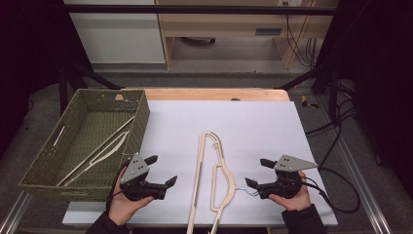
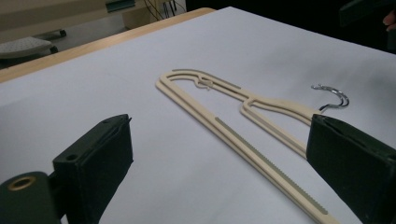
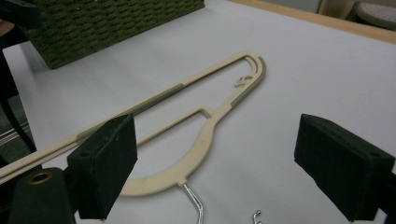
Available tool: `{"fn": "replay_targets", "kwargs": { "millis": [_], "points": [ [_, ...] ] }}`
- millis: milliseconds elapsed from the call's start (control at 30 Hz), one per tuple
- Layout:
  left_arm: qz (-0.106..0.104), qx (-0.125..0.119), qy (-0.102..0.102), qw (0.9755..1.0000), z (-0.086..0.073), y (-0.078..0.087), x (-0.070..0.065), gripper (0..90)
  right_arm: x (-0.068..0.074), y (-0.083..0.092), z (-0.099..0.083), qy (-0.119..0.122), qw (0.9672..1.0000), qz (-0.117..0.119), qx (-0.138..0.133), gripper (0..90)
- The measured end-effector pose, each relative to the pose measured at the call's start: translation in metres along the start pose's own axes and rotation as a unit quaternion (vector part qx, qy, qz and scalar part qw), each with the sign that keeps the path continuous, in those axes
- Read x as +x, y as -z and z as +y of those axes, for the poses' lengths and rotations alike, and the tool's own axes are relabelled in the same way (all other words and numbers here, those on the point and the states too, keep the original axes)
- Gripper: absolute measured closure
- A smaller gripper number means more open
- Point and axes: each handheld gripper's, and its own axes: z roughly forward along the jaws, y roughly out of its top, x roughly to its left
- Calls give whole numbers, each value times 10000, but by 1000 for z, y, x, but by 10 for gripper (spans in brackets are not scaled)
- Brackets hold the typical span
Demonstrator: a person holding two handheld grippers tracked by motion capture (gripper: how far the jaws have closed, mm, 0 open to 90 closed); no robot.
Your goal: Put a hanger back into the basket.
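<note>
You're at the approach step: cream hanger [image 1: 214, 180] lies flat on the white table [image 1: 263, 126] between both tools, basket [image 1: 44, 161] at left already holding hangers. Your left gripper [image 1: 162, 170] and right gripper [image 1: 255, 171] both gape wide, holding nothing. Next, probably drop onto the hanger, pinch it, carry it left.

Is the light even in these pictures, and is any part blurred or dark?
High view: white sheet evenly lit, surroundings dark. Left gripper view: hanger sharp, near jaws soft. Right gripper view: hanger clear, basket dim, jaws blurred.
</note>
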Motion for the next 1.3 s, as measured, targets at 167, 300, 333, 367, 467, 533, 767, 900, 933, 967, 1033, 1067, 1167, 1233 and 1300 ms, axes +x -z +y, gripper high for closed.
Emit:
{"fn": "replay_targets", "kwargs": {
  "millis": [167, 300, 333, 367, 467, 533, 767, 900, 933, 967, 1033, 1067, 1167, 1233, 1300],
  "points": [
    [-10, 107, 33, 9999, -8, -5, 1, 75, 0, -6, -7, -54, 9999, 94, 130, 187],
    [-44, 163, 48, 9998, -12, -8, 0, 76, 1, -8, -12, -72, 9996, 205, 195, 251],
    [-39, 183, 56, 9998, -13, -9, 0, 76, 1, -9, -13, -40, 9995, 224, 230, 277],
    [-35, 190, 54, 9998, -14, -9, 0, 76, 2, -11, -15, 7, 9991, 264, 326, 300],
    [-37, 243, 46, 9997, -15, -11, 0, 76, 4, -19, -21, 113, 9971, 376, 649, 374],
    [-41, 263, 59, 9996, -16, -12, 0, 78, 6, -26, -25, 217, 9953, 430, 841, 409],
    [-99, 334, 127, 9993, -20, -16, 2, 85, 4, -45, -36, 404, 9892, 529, 1303, 540],
    [-108, 344, 108, 9993, -20, -17, 1, 89, -1, -49, -40, 424, 9876, 473, 1433, 639],
    [-129, 373, 96, 9992, -21, -18, 0, 91, -3, -51, -42, 395, 9870, 490, 1480, 673],
    [-129, 373, 96, 9992, -21, -18, 0, 92, -3, -51, -42, 395, 9870, 490, 1480, 673],
    [-135, 393, 89, 9991, -22, -20, -1, 93, -3, -53, -43, 417, 9863, 457, 1532, 717],
    [-139, 399, 85, 9991, -22, -20, -1, 93, -3, -53, -43, 417, 9863, 460, 1526, 733],
    [-153, 419, 72, 9990, -22, -21, -1, 96, -5, -53, -43, 515, 9858, 446, 1534, 801],
    [-153, 426, 62, 9990, -22, -21, -1, 96, -5, -53, -43, 511, 9856, 476, 1538, 831],
    [-152, 425, 67, 9990, -22, -22, -1, 98, -4, -54, -43, 518, 9858, 479, 1526, 852]
  ]
}}
